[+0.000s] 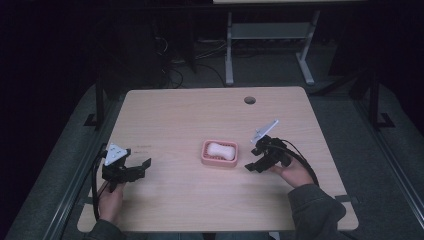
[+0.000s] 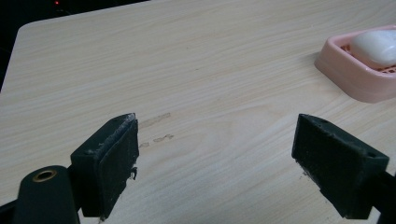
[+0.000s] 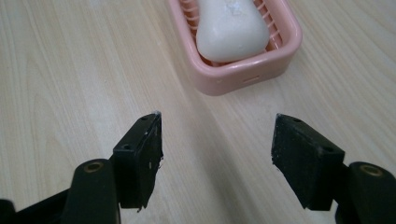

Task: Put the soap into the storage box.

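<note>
While your right gripper [image 3: 217, 140] hangs just beside the pink soap dish [image 3: 243, 70], jaws wide and empty, line them squarely with the white soap bar [image 3: 232, 30] lying in that dish. Your left gripper [image 2: 215, 154], also open and empty, waits well apart from the dish.

Matt pale wood-grain table [image 3: 70, 70], glossy pink plastic dish [image 3: 243, 74], smooth white soap [image 3: 231, 30]

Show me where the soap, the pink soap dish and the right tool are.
soap [image 3: 232, 29], right gripper view, middle of the white bar.
pink soap dish [image 3: 243, 71], right gripper view, near rim.
right tool [image 3: 217, 144], right gripper view, midway between its open fingertips.
</note>
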{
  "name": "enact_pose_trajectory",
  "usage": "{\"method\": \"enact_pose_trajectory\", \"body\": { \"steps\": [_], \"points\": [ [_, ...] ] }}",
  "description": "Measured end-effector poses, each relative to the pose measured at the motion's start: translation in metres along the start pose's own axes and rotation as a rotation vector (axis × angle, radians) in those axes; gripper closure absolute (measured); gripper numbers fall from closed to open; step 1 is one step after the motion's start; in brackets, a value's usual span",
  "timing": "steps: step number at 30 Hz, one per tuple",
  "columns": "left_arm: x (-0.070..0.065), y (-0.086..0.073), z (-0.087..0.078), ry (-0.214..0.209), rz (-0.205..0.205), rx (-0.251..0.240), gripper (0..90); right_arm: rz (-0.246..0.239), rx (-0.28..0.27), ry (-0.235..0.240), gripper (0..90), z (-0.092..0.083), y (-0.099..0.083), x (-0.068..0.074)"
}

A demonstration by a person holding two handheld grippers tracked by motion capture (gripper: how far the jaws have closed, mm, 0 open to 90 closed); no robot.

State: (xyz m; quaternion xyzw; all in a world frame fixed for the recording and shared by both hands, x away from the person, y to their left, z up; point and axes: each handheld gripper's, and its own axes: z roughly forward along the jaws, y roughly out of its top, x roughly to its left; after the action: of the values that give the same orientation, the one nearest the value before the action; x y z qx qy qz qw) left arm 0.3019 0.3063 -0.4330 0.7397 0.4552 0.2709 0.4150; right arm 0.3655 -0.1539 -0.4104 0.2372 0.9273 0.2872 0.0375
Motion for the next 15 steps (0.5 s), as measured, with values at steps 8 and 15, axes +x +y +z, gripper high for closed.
{"method": "enact_pose_trajectory", "body": {
  "steps": [8,15],
  "points": [
    [0.000,0.000,0.000,-0.002,-0.001,0.001,14.2,0.014,-0.008,-0.002,32.3,-0.003,-0.010,0.001],
    [-0.001,0.000,0.000,-0.004,0.004,-0.003,14.2,0.036,-0.016,0.001,32.2,-0.006,-0.021,0.004]
  ]
}}
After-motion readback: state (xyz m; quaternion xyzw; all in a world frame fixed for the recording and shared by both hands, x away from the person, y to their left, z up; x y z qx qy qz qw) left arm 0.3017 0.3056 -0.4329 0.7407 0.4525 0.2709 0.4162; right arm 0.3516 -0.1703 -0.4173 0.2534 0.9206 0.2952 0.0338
